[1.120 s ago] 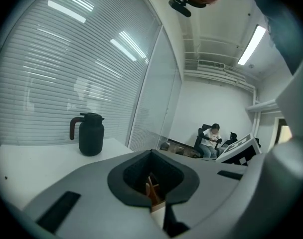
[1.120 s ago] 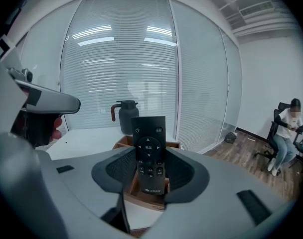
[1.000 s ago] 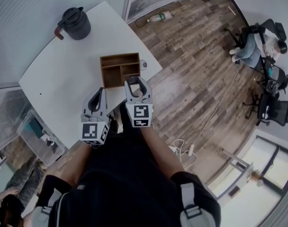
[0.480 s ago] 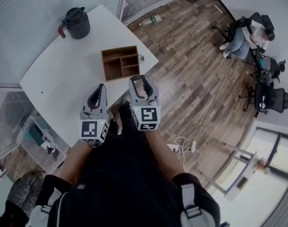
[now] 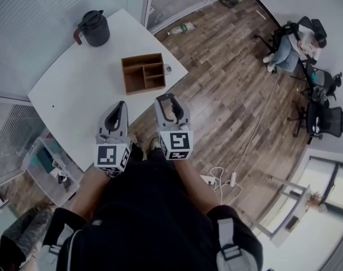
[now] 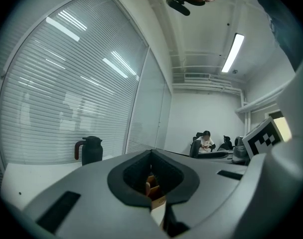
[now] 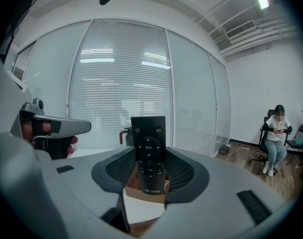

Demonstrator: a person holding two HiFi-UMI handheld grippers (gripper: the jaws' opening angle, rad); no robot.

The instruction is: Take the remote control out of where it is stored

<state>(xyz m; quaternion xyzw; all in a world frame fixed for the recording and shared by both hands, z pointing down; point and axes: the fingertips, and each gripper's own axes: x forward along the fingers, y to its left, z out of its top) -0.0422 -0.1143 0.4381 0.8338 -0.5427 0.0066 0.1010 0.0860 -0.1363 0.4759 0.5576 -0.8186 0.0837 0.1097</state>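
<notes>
A black remote control [image 7: 149,153] stands upright between the jaws of my right gripper [image 7: 150,157], which is shut on it. In the head view that right gripper [image 5: 170,107] hangs over the wood floor just off the table's near edge. The wooden compartment box [image 5: 143,73] lies farther away near the white table's [image 5: 75,95] right corner, with nothing showing in its compartments. My left gripper [image 5: 116,114] is beside the right one, over the table's front edge. Its jaws meet at the tips with nothing held, and the box [image 6: 152,189] shows through their loop.
A dark jug [image 5: 93,28] stands at the table's far corner. A small round object [image 5: 168,69] lies beside the box. A bottle [image 5: 181,28] lies on the floor beyond the table. A seated person [image 5: 290,44] and office chairs [image 5: 324,117] are at the far right.
Both grippers have drawn back from the box toward the body. The right one, with the remote in it, was at the box's near edge and now hangs off the table.
</notes>
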